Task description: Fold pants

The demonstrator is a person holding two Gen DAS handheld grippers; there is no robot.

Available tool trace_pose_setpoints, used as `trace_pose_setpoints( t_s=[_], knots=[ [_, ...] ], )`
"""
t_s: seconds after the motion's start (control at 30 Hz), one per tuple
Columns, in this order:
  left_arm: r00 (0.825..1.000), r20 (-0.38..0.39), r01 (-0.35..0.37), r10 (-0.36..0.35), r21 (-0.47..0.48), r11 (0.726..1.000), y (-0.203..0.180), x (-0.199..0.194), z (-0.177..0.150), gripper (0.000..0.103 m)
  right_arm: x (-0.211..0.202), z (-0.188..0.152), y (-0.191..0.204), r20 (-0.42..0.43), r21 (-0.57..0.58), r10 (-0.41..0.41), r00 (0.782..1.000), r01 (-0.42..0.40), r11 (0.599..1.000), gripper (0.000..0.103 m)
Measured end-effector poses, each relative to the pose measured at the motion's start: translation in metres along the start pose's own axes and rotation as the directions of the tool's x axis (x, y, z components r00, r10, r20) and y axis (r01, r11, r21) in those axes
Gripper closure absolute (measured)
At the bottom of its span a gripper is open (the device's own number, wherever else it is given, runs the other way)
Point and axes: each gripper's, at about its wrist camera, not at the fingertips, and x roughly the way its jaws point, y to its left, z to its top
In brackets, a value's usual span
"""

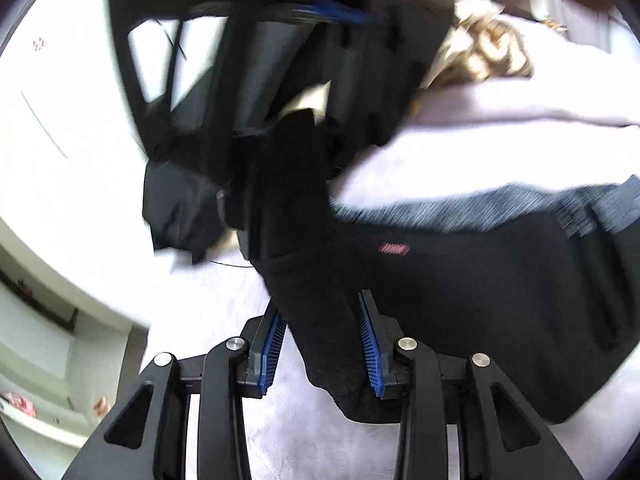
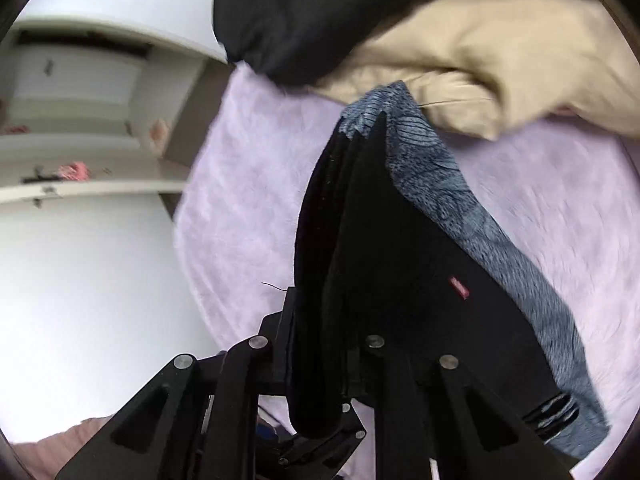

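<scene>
The pants (image 1: pixel 460 296) are black with a small red label and a blue-grey patterned inner waistband, lying partly on a lilac blanket. My left gripper (image 1: pixel 324 344) has its blue-padded jaws apart, with a fold of the black cloth running between them; the pads do not press it. The other gripper's body looms blurred above in that view. In the right wrist view my right gripper (image 2: pixel 320 368) is shut on a bunched edge of the pants (image 2: pixel 400 264), which rise from the jaws, the patterned band (image 2: pixel 480 240) along their right side.
A lilac fleece blanket (image 2: pixel 240 184) covers the surface. A beige cushion (image 2: pixel 480 60) and a dark cloth (image 2: pixel 300 12) lie beyond. A patterned brown fabric (image 1: pixel 488 52) sits at the back. White shelving (image 2: pixel 80 128) stands to the left.
</scene>
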Motion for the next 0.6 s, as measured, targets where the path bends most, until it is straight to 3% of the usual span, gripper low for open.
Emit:
trace_pose_setpoints(
  t_s=[0.13, 0.23, 0.47, 0.6],
  knots=[
    [0.994, 0.08, 0.068, -0.071, 0.04, 0.997, -0.027, -0.044, 0.032, 0.066, -0.067, -0.057, -0.038, 0.184, 0.05, 0.145, 0.972, -0.156, 0.986, 0.086],
    [0.981, 0.119, 0.146, -0.154, 0.079, 0.986, -0.059, -0.075, 0.053, 0.066, -0.114, -0.119, -0.079, 0.34, 0.079, 0.205, 0.918, -0.245, 0.966, 0.086],
    [0.934, 0.113, 0.294, -0.338, 0.291, 0.91, -0.188, -0.114, 0.078, 0.066, -0.161, -0.263, -0.191, 0.575, 0.204, 0.19, 0.796, -0.364, 0.909, 0.086],
    [0.917, 0.034, 0.356, -0.397, 0.376, 0.855, -0.264, -0.114, 0.067, 0.066, -0.147, -0.332, -0.259, 0.632, 0.304, 0.157, 0.759, -0.429, 0.851, 0.086]
  ],
)
